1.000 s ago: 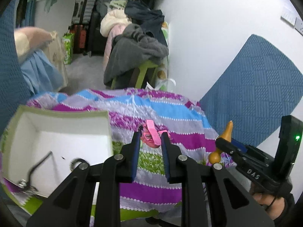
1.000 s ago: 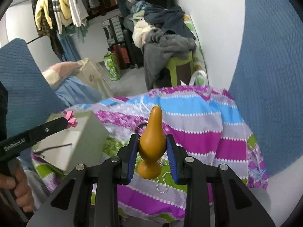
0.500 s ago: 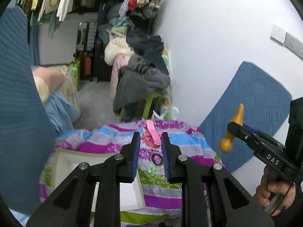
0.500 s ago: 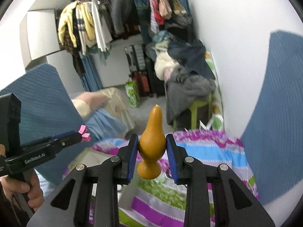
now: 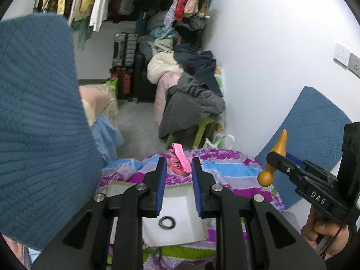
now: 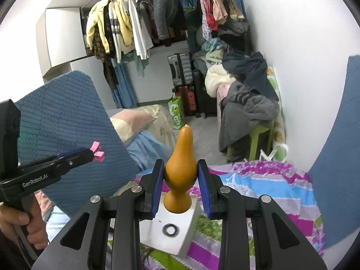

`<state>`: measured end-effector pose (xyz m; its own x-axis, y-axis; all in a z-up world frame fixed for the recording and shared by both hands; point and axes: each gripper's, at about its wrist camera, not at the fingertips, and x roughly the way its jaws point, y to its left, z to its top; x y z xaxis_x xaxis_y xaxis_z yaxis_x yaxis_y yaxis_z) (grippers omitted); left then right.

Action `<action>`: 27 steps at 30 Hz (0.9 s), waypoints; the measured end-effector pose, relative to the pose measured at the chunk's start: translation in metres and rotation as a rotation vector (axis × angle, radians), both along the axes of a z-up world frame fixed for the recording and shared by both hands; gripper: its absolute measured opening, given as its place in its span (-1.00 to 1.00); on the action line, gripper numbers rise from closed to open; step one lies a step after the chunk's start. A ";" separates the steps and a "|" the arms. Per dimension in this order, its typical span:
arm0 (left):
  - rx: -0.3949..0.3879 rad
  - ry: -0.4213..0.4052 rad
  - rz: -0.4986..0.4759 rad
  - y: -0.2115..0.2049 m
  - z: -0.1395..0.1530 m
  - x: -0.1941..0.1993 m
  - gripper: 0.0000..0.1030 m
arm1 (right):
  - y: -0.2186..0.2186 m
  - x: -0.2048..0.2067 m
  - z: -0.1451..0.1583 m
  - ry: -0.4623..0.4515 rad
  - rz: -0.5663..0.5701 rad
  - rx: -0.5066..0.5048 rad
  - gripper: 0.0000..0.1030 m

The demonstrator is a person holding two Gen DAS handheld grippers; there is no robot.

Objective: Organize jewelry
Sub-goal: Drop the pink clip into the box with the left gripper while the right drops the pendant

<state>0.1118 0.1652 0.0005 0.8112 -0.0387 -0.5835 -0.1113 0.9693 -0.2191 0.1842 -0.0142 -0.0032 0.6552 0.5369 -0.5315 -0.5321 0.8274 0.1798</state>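
My left gripper (image 5: 178,167) is shut on a pink ribbon hair clip (image 5: 178,160) and holds it high above the striped cloth (image 5: 227,171); it also shows in the right wrist view (image 6: 95,151). My right gripper (image 6: 181,175) is shut on an orange gourd-shaped ornament (image 6: 180,171), held up in the air; the ornament also shows in the left wrist view (image 5: 273,162). Below both sits a white open box (image 5: 180,234) with a dark ring (image 5: 166,222) lying in it; the ring also shows in the right wrist view (image 6: 170,229).
A blue quilted cushion (image 5: 40,123) stands close on the left and another (image 5: 315,135) leans on the white wall at right. A green stool piled with clothes (image 5: 191,112) stands beyond the cloth. Hanging clothes (image 6: 126,29) and suitcases fill the back.
Both grippers have risen well above the cloth, each still holding its item. The box and cloth now look smaller and lower, and the box sits directly under both grippers.
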 end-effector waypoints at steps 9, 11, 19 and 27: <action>-0.039 0.090 0.032 0.037 -0.047 -0.005 -0.56 | 0.026 0.001 -0.045 0.086 -0.052 -0.037 -0.47; -0.044 0.112 0.032 0.042 -0.059 -0.002 -0.56 | 0.031 0.002 -0.058 0.114 -0.061 -0.052 -0.47; -0.091 0.219 0.012 0.055 -0.114 0.009 -0.56 | 0.058 0.009 -0.124 0.267 -0.032 -0.134 -0.47; -0.117 0.319 0.007 0.056 -0.162 0.016 -0.56 | 0.066 0.013 -0.178 0.406 -0.025 -0.193 -0.47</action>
<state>0.1275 0.2216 -0.1615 0.5893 -0.1161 -0.7995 -0.1983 0.9386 -0.2824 0.1971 0.0522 -0.1809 0.3842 0.3892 -0.8372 -0.4302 0.8778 0.2106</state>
